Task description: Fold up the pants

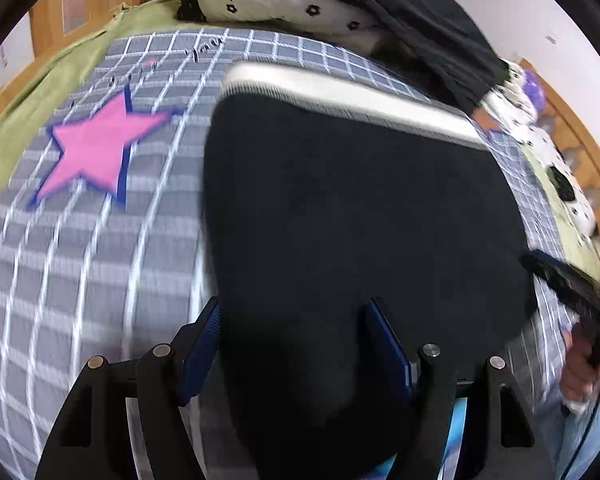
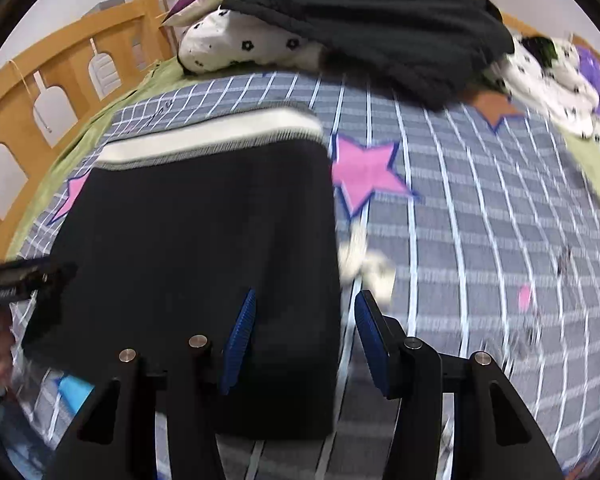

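Black pants lie folded into a block on the grey checked blanket, their white waistband at the far end. My left gripper hovers open over the block's near left corner, with black cloth under and between its blue pads. My right gripper stands open across the right edge of the pants: one finger over the cloth, the other over the blanket. Each gripper shows at the other view's edge: the right gripper and the left gripper. Both views are motion-blurred.
At the far end of the bed lie a dark garment and white flower-print bedding. A wooden bed rail runs along the left. A small blurred white thing lies beside the pants. Pink stars mark the blanket.
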